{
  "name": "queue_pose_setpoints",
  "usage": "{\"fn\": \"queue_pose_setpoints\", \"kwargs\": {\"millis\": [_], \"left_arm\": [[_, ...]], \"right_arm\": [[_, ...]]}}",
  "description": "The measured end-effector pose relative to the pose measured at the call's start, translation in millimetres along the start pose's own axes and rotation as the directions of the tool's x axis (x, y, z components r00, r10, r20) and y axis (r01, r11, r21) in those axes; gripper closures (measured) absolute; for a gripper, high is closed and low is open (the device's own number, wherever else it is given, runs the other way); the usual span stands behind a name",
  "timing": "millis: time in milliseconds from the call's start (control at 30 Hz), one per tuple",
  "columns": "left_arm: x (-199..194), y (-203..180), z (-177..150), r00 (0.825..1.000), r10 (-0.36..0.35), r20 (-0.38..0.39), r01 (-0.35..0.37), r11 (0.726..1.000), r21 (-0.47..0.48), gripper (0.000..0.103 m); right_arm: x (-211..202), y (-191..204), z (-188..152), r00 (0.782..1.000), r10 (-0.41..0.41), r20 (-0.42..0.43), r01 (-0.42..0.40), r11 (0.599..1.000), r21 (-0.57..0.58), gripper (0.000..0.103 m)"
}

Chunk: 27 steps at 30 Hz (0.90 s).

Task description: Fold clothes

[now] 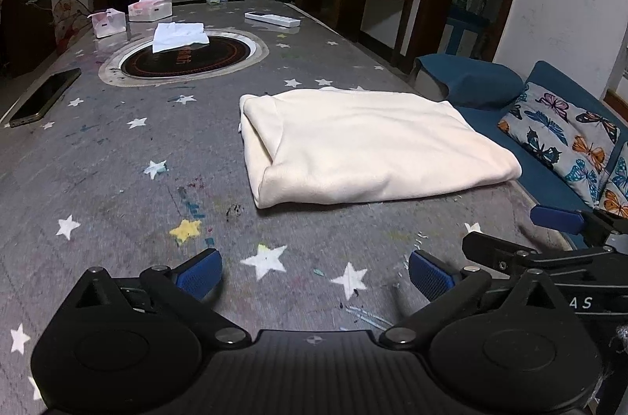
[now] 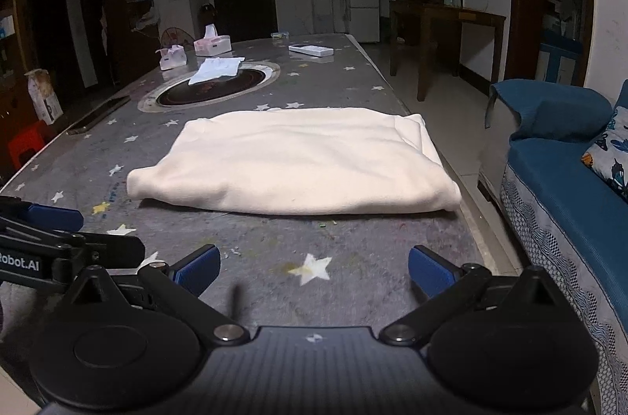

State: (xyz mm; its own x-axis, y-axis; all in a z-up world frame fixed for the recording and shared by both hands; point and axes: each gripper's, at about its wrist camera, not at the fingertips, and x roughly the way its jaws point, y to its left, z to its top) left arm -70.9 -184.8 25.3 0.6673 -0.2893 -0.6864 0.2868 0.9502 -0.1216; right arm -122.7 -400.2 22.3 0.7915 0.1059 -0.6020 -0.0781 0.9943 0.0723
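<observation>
A cream garment (image 1: pixel 365 148) (image 2: pixel 298 164) lies folded into a thick rectangle on the grey star-patterned table cover (image 1: pixel 117 179) (image 2: pixel 255 238), close to the table's right edge. My left gripper (image 1: pixel 314 264) hovers over the cover in front of the garment's near edge, wide open with nothing between its blue pads. My right gripper (image 2: pixel 314 264) sits beside it, equally wide open and empty, also short of the garment. Each view catches the other gripper's fingers (image 1: pixel 555 219) (image 2: pixel 55 217) at its side.
Further back lie a dark phone (image 1: pixel 45 97), two tissue boxes (image 1: pixel 150 8), a small white cloth (image 1: pixel 178 36) on a round inset hotplate (image 1: pixel 184 62) and a white remote (image 1: pixel 272 19). A blue sofa (image 2: pixel 569 187) with a butterfly cushion (image 1: pixel 561 136) stands right of the table.
</observation>
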Motion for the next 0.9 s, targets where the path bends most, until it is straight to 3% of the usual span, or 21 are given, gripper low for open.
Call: {"fn": "queue_pose_setpoints", "kwargs": {"millis": [900], "left_arm": [[-25.1, -11.3, -23.6, 0.998, 0.014, 0.053, -0.015, 1.000, 0.010, 0.000]], "right_arm": [[-31.2, 7.9, -23.3, 0.998, -0.049, 0.046, 0.049, 0.999, 0.018, 0.000]]}}
